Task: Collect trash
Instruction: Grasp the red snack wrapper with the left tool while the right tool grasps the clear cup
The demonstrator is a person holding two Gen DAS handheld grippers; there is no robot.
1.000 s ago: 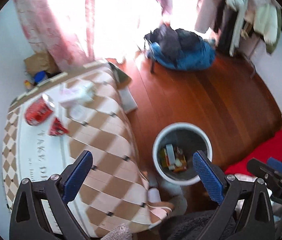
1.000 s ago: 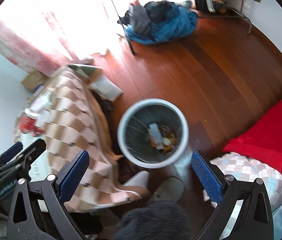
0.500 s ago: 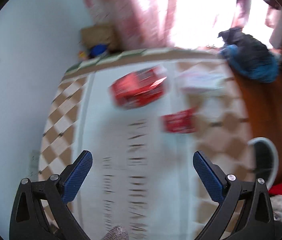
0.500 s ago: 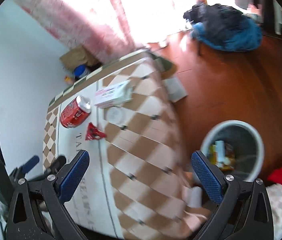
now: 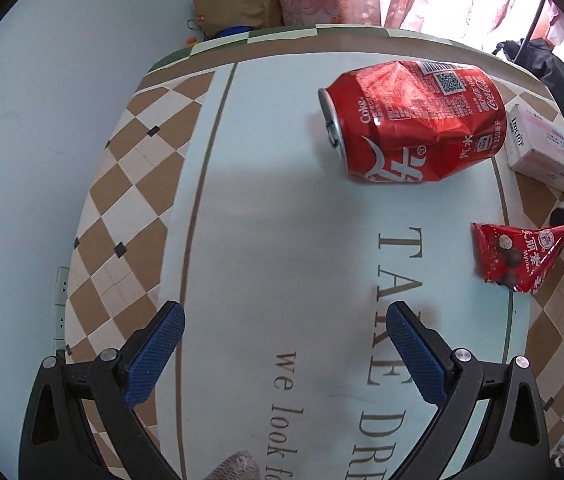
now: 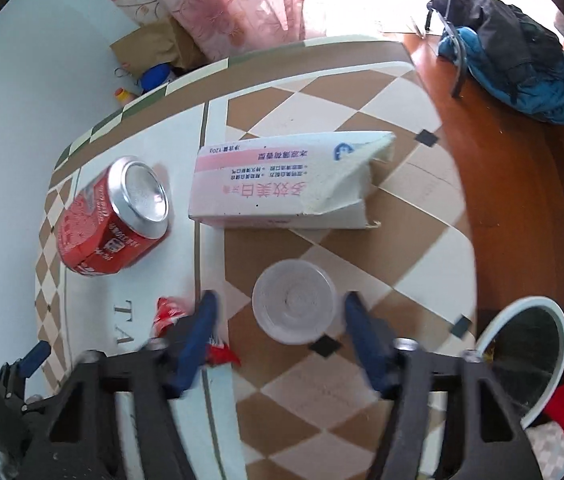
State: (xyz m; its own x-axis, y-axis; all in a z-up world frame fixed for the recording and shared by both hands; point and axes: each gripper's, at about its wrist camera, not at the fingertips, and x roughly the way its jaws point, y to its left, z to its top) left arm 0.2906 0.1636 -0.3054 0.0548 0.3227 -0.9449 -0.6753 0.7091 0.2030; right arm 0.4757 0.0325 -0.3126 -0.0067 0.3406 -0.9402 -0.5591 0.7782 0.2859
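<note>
While the left gripper (image 5: 282, 332) hangs wide over the table (image 5: 266, 200) near a dented can (image 5: 414, 124), the right gripper (image 6: 280, 312), wide, flanks a plastic lid (image 6: 294, 307).

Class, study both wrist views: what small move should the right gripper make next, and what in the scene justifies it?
Probably ease the right gripper forward and close on the white plastic lid: its open fingers already flank it on the tablecloth, and the bin waits beside the table.
</note>
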